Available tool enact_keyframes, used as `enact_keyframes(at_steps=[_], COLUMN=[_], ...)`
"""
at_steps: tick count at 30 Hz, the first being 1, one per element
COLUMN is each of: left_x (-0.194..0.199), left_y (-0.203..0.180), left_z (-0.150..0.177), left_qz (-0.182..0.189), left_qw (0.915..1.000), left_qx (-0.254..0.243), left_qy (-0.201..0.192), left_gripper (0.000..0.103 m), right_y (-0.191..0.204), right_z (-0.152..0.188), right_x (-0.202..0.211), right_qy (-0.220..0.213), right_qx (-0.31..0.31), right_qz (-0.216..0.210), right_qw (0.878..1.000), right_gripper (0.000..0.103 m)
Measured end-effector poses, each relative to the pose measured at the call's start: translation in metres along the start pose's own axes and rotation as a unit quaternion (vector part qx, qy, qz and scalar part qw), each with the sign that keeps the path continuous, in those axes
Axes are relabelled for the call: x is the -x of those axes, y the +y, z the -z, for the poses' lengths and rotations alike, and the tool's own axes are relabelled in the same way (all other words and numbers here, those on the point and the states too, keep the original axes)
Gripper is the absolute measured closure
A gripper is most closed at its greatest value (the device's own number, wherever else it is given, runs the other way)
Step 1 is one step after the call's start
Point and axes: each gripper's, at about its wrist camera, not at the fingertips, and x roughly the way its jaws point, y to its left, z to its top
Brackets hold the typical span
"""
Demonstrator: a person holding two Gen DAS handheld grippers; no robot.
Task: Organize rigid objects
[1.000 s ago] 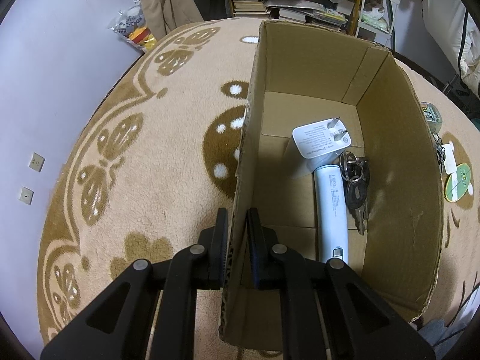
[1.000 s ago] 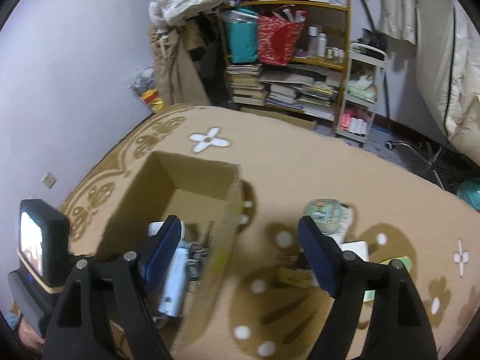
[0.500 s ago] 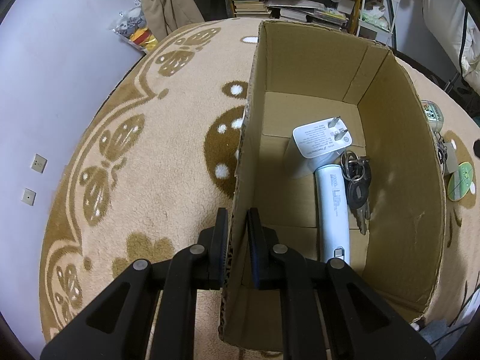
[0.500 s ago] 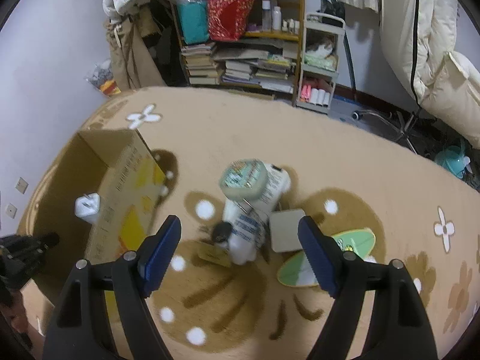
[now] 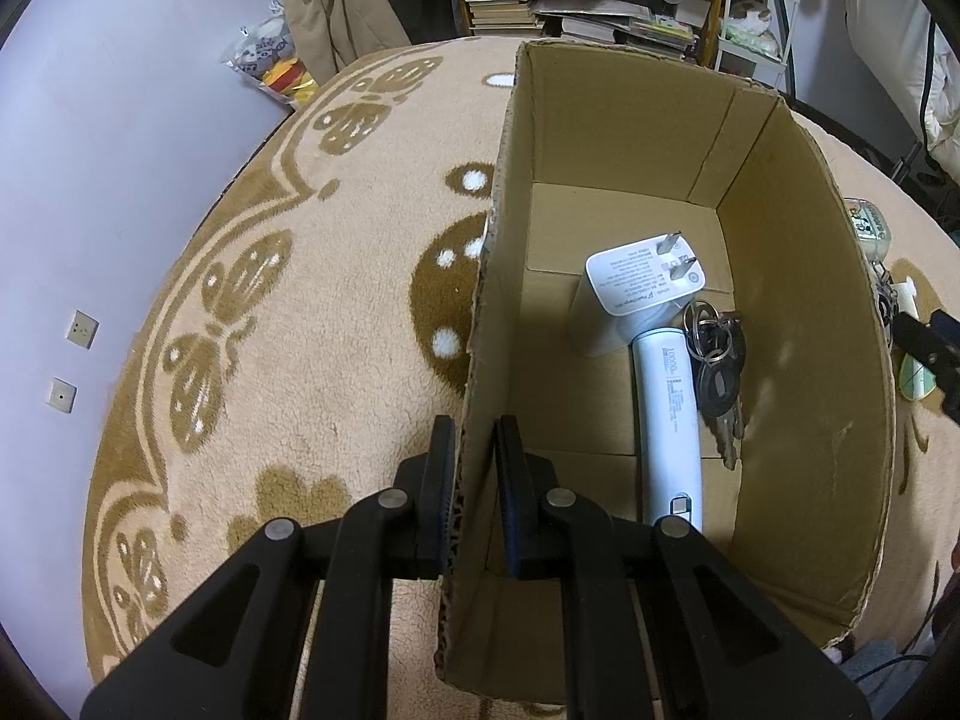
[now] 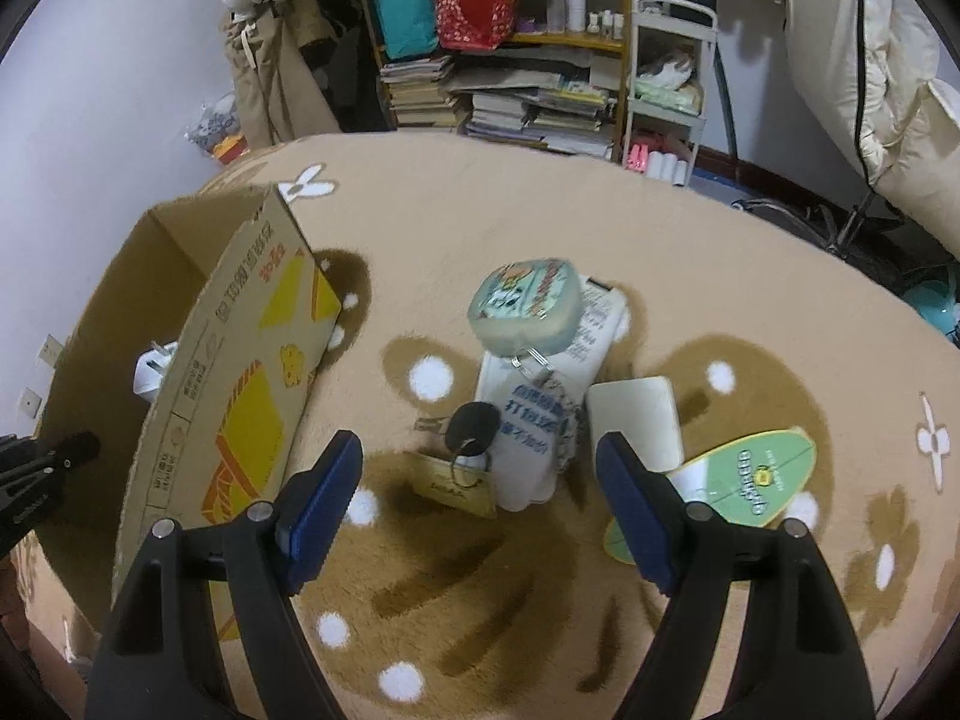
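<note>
left gripper (image 5: 474, 480) fingers pinching cardboard box (image 5: 798, 312) near-left wall to steady it | right gripper (image 6: 480, 504) fingers spread over key fob (image 6: 474, 427), likely next pick

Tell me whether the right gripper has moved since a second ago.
Yes. The right gripper swung rightward off the cardboard box, now over the key.

Brown cardboard box (image 6: 240, 396) bears yellow-orange print; rug (image 6: 690, 276) tan with white dots.

- Under me, a beige patterned carpet (image 6: 690, 252) carries the open cardboard box (image 6: 240, 396).
- Beside it lie a white printed packet (image 6: 540, 420), cream flat case (image 6: 636, 420) and green oval card (image 6: 750, 480).
</note>
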Motion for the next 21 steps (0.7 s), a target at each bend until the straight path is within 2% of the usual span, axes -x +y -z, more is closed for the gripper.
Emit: enact_keyframes(at_steps=[3,5,9,11,13,16,19,21], left_x=[0.000,0.000,0.000,0.000,-0.001,-0.001,0.000,0.000], left_y=[0.000,0.000,0.000,0.000,0.000,0.000,0.000,0.001], left_z=[0.000,0.000,0.000,0.000,-0.001,-0.001,-0.001,-0.001], left_qz=[-0.001,-0.002,-0.001,0.000,0.001,0.000,-0.001,0.000], left_qw=[1.0000,1.0000,1.0000,1.0000,1.0000,1.0000,1.0000,1.0000], left_qx=[-0.001,-0.001,0.000,0.001,0.002,0.001,0.000,0.001], left_qy=[0.000,0.000,0.000,0.001,0.001,0.001,0.000,0.000], left_gripper=[0.090,0.090,0.090,0.090,0.090,0.090,0.090,0.090], right_y=[0.004,0.005,0.004,0.005,0.008,0.016,0.014,0.013], right_z=[0.002,0.001,0.003,0.004,0.007,0.011,0.011,0.010], right_x=[-0.007,-0.009,-0.017,-0.020,-0.024,-0.026,-0.023,-0.021], right_qy=[0.004,0.004,0.014,0.020,0.028,0.029,0.021,0.014], right_qx=[0.008,0.011,0.006,0.008,0.025,0.062,0.050,0.049], right_qz=[0.004,0.008,0.012,0.010,0.019,0.048,0.035,0.037], right_qw=[1.000,1.000,1.000,1.000,0.999,0.997,0.998,0.998], right_gripper=[0.020,0.033,0.044,0.052,0.056,0.076,0.089,0.091])
